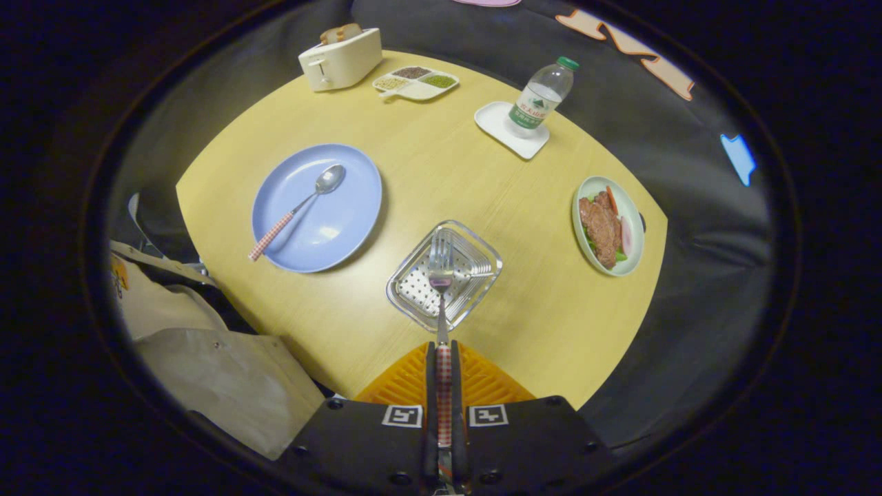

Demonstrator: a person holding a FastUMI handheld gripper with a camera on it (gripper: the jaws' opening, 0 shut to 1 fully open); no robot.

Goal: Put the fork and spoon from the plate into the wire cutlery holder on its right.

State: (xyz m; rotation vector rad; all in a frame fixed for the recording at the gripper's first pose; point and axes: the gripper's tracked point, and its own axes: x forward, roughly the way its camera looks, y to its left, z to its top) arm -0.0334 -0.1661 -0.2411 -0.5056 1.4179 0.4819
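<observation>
with its two fingers pressed together on the checked handle, the gripper [444, 358] grasps the fork [441, 275], whose tines point away from the fingers and hang over the open mouth of the wire cutlery holder [475, 251]. whether the tines have dipped below the rim or hover above it cannot be told from this angle. the holder stands on the yellow table [441, 172], just ahead of the fingers.

to the left and a little farther off sits the blue plate [344, 227], and the spoon [303, 203] lies across it, bowl toward the far side, checked handle reaching past the near-left rim.

both pieces look light, stiff and thin, their metal parts probably slick. the patterned handle is the better place to take hold, since it seems broader and less slippery than the neck. for the spoon, the overhanging handle end likely gives the fingers room to close without scraping the plate.

beyond are a toaster [341, 60], a divided dish [416, 84], a water bottle [541, 96] on a white coaster [497, 124], and at right a bowl of food [609, 226].
</observation>
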